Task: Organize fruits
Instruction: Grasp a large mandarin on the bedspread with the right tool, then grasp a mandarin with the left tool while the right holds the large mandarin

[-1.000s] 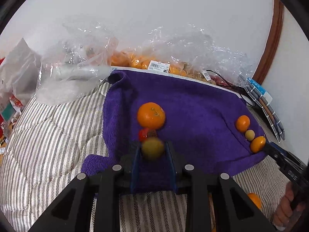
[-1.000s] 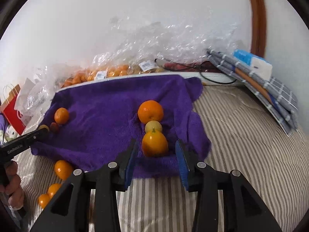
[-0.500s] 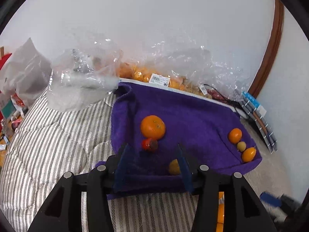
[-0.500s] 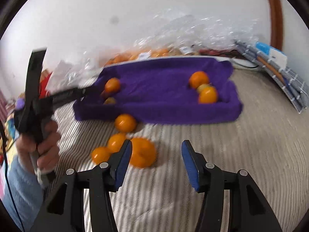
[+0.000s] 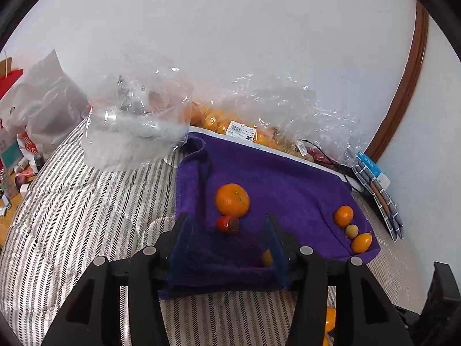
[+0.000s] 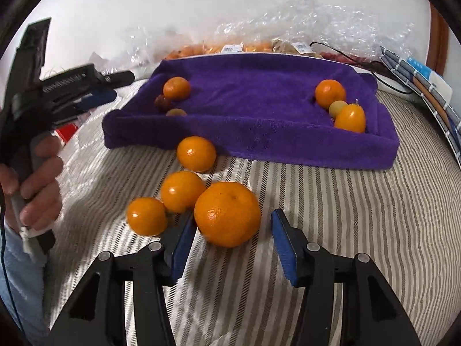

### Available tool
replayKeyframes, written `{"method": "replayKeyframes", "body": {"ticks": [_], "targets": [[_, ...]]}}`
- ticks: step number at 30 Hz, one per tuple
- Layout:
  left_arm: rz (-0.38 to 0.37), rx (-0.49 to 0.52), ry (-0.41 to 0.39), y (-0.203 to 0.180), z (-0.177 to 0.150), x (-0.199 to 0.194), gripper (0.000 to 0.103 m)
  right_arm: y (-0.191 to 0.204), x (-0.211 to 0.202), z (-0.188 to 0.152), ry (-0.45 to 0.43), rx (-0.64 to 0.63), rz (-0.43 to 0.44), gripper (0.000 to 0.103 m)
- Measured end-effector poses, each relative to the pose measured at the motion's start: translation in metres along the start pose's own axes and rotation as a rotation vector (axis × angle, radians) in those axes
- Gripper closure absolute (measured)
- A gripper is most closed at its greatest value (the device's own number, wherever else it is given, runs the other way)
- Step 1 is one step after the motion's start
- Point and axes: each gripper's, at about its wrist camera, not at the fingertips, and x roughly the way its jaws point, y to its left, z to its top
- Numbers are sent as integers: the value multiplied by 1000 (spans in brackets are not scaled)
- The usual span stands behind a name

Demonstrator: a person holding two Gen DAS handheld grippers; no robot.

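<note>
A purple towel lies on the striped bedding. On its left part sit an orange, a small red fruit and a small yellow fruit. On its right part sit an orange, a small yellow fruit and an orange kumquat-like fruit. My left gripper is open and empty over the towel's near left edge. My right gripper is open, its blue pads on either side of a large orange lying on the bedding.
Three smaller oranges lie on the bedding left of the large one. Clear plastic bags with more fruit line the wall behind the towel. Folded checked cloths lie at the right. Bags and clutter stand at the far left.
My left gripper has let go of the small yellow fruit onto the towel and drawn back, open. My right gripper has left the towel's right fruit group and moved down to the large orange on the bedding.
</note>
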Motion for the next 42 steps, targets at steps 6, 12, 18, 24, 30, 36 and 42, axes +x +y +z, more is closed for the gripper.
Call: {"method": "replayKeyframes", "body": {"ticks": [6,12,18,24,30,36,42], "targets": [[-27,16,9,-4,-2,0,53,3,1,2,-11,-24,-4,61],[-68,83,9,-18,-8,-5,53,-18,-20,-8,-74,7,-55,61],[-164,193,85,-44,-26,-15,51,-62,-42,-21,-107,70,-152,61],[-234,296,166,-71,-64,-30,41,-92,-52,-32,-120,107,-167,61],[-206,321,265,-81,-92,-24,41,-112,-54,-33,-133,179,-133,61],[-140,299,302,-80,-103,-9,47,-114,-55,-35,-140,185,-103,61],[-157,262,279,-72,-103,-12,71,-117,-57,-37,-152,205,-95,61]]}}
